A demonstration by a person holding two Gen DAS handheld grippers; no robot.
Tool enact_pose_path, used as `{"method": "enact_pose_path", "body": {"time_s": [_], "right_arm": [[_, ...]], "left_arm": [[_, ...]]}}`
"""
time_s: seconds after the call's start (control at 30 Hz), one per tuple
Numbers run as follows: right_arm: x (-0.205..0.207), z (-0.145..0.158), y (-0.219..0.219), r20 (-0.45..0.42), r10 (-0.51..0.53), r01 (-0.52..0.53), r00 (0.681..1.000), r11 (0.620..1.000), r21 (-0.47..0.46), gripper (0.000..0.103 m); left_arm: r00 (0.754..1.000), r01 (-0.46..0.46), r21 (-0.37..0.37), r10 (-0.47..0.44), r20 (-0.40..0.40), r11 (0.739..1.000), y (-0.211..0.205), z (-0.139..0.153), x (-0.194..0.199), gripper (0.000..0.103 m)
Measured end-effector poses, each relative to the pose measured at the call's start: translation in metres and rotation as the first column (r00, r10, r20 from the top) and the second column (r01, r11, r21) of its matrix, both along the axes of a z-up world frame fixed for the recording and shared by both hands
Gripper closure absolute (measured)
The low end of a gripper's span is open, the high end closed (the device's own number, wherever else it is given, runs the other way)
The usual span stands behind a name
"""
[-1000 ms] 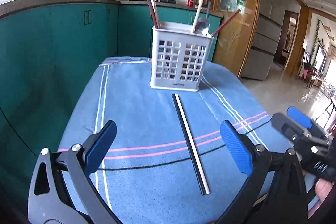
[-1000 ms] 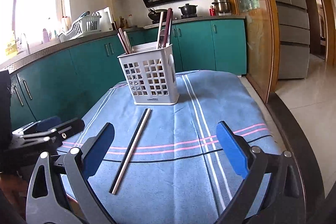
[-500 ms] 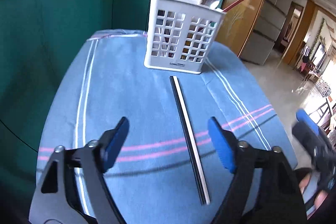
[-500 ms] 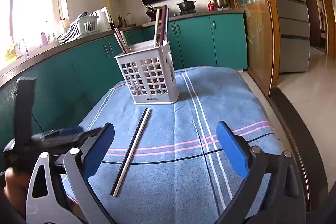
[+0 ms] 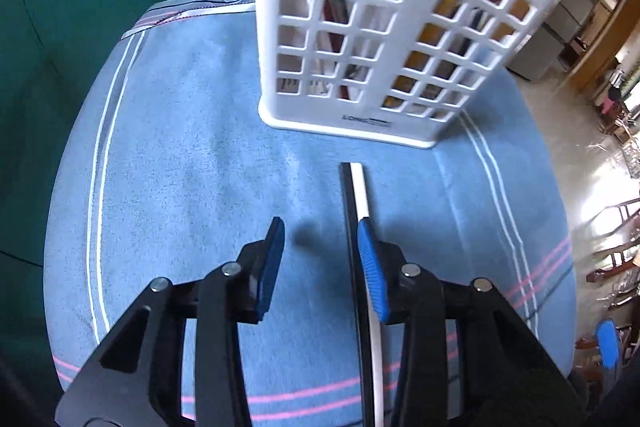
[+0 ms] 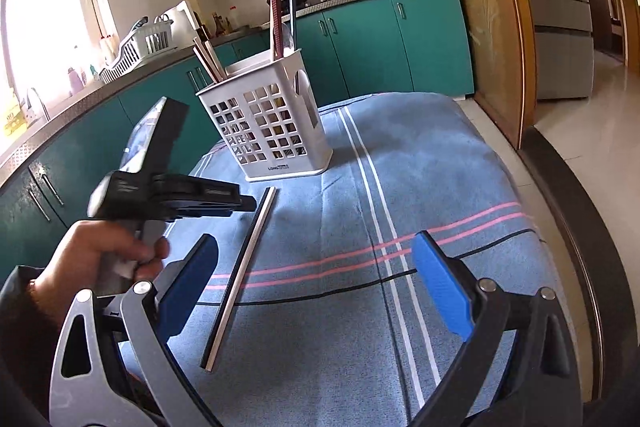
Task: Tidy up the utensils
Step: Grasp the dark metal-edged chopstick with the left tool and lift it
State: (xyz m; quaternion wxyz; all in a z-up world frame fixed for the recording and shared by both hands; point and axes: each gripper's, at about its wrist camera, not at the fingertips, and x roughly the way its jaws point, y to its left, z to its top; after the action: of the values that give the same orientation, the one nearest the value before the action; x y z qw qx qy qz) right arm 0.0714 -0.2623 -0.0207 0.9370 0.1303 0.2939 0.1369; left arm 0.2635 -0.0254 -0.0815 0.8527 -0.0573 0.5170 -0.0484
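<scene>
Blue pads line both fingers of the left gripper [image 5: 320,251], which points steeply down over the cloth. Its jaws are closing; the gap between them holds bare cloth only, and the pads press on nothing. The pair of chopsticks [image 5: 357,195], one black and one white laid side by side, runs under the right-hand pad [image 5: 370,263] rather than inside the gap. In the right wrist view the person's left hand [image 6: 100,251] grips the tool's handle, and the tool's tip hangs just beside the far end of the chopsticks.

Right gripper [image 6: 316,291]: jaws stand wide apart, nothing between them, held above the near part of the cloth. The near end of the chopsticks lies toward its left finger [image 6: 188,283].

Chopstick location: flat on the blue striped cloth [image 6: 440,167], pointing toward the white utensil basket [image 5: 384,39] with a short gap before its base. The basket stands upright at the far part of the cloth and already holds reddish chopsticks [image 6: 208,61] and other utensils. Teal cabinets [image 6: 420,43] surround the table.
</scene>
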Motion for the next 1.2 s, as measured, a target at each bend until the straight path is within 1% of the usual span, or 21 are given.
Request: {"method": "enact_pose_path", "body": {"time_s": [0.23,0.3,0.4,0.57,0.63,0.7,0.77,0.8,0.87,0.93,1.0,1.07,1.13,1.17,1.2], "right_arm": [[0.001,0.004,-0.01,0.0,0.0,0.0,1.0,0.999,0.042,0.008],[-0.001,0.005,-0.013,0.005,-0.001,0.0,1.0,0.999,0.053,0.008],[-0.002,0.006,-0.017,0.003,-0.002,0.001,1.0,0.998,0.062,0.008],[-0.002,0.005,-0.019,0.001,-0.006,0.006,1.0,0.998,0.067,0.008],[-0.002,0.005,-0.02,-0.001,-0.008,0.008,1.0,0.998,0.068,0.008],[-0.003,0.005,-0.022,-0.001,-0.008,0.008,1.0,0.997,0.07,0.008],[-0.003,0.006,-0.023,0.0,-0.008,0.008,1.0,0.997,0.076,0.008],[-0.002,0.006,-0.023,-0.001,-0.008,0.008,1.0,0.997,0.077,0.008],[-0.002,0.005,-0.022,-0.004,-0.004,0.004,1.0,0.997,0.08,0.008],[-0.001,0.005,-0.02,-0.007,0.003,-0.002,1.0,0.997,0.075,0.008],[0.0,0.004,-0.018,-0.009,0.007,-0.006,1.0,0.997,0.071,0.008],[0.0,0.004,-0.017,-0.008,0.006,-0.005,1.0,0.998,0.068,0.008],[0.0,0.003,-0.017,-0.01,0.004,-0.003,1.0,0.998,0.069,0.008],[0.001,0.003,-0.017,-0.012,0.003,-0.003,1.0,0.998,0.069,0.008],[0.001,0.002,-0.016,-0.016,0.004,-0.003,1.0,0.998,0.069,0.008]], "left_arm": [[1.0,0.005,0.034,-0.005,-0.014,0.999,-0.008,-0.003,0.009,0.061],[1.0,0.003,0.048,-0.003,-0.016,0.999,-0.01,-0.002,0.011,0.057],[1.0,-0.001,0.052,0.001,-0.017,0.999,-0.013,0.0,0.013,0.054],[0.999,-0.026,0.088,0.027,-0.019,0.996,-0.021,0.004,0.02,0.054],[0.999,-0.026,0.086,0.027,-0.017,0.996,-0.02,0.004,0.019,0.054],[0.999,-0.03,0.117,0.031,-0.009,0.993,-0.017,0.004,0.016,0.053],[0.999,-0.031,0.103,0.033,-0.01,0.994,-0.011,0.003,0.017,0.051],[1.0,-0.028,0.107,0.03,-0.01,0.994,-0.009,0.003,0.017,0.049],[0.999,-0.028,0.111,0.03,-0.014,0.993,-0.007,0.003,0.018,0.049],[0.999,-0.027,0.123,0.03,-0.021,0.992,-0.004,0.005,0.02,0.051],[0.999,-0.026,0.126,0.03,-0.026,0.992,0.001,0.005,0.023,0.054],[0.999,-0.026,0.119,0.03,-0.029,0.993,0.005,0.005,0.028,0.056],[0.999,-0.035,0.105,0.039,-0.037,0.994,0.009,0.005,0.032,0.06],[0.998,-0.033,0.103,0.038,-0.047,0.994,0.009,0.001,0.034,0.071],[0.998,-0.034,0.122,0.039,-0.043,0.992,0.006,-0.002,0.037,0.073]]}}
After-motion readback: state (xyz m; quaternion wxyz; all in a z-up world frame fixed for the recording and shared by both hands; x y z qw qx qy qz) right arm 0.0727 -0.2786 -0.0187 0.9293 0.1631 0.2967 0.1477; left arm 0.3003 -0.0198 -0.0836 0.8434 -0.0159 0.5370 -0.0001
